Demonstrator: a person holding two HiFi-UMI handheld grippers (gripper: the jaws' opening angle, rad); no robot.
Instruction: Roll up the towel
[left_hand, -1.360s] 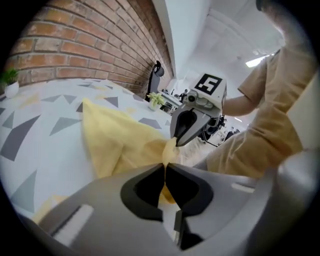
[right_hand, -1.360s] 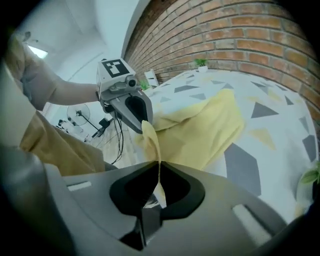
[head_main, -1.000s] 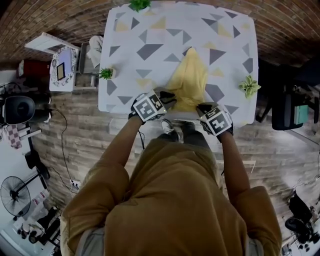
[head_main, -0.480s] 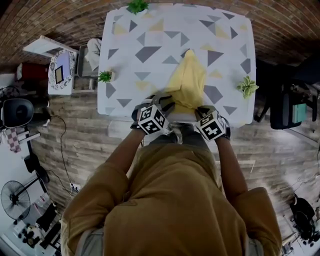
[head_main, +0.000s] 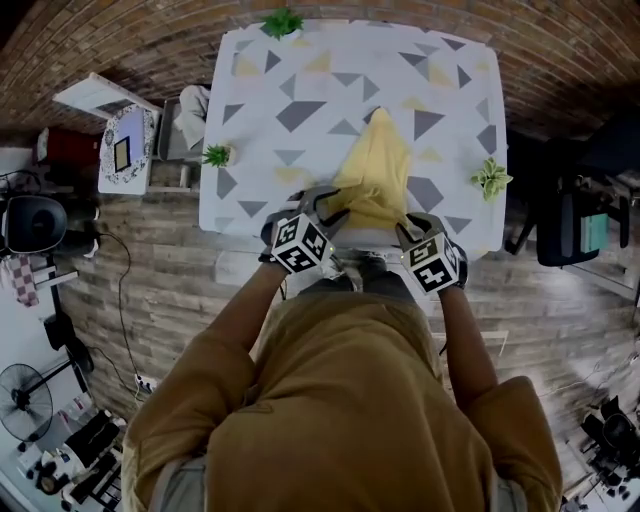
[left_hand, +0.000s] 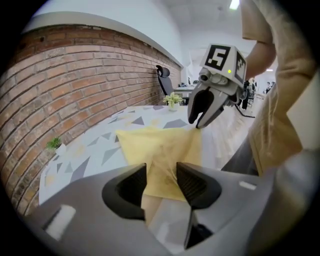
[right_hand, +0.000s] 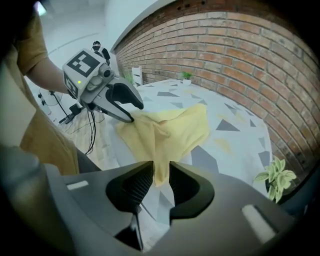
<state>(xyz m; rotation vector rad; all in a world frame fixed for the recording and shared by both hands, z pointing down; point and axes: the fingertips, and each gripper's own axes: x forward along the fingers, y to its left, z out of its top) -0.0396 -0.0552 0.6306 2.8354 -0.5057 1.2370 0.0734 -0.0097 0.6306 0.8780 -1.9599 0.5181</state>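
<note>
A soft yellow cloth towel (head_main: 375, 170) lies bunched on the bench (head_main: 255, 110), which has a white cover patterned with grey and yellow triangles. The towel's near edge reaches the bench's near rim. The left hand-held gripper (head_main: 332, 203) is at the towel's near left corner. Its jaws are narrowly apart and have just been opening, with cloth lying loose between them. The right hand-held gripper (head_main: 408, 222) is at the near right corner. Its jaws are only slightly parted and have also just been opening, with a fold of towel between them.

The yellow towel (head_main: 375, 180) lies on the patterned table (head_main: 300, 80), narrowing to a point away from me. Its near edge (rumpled, both corners bunched up) sits at the table's front edge.
</note>
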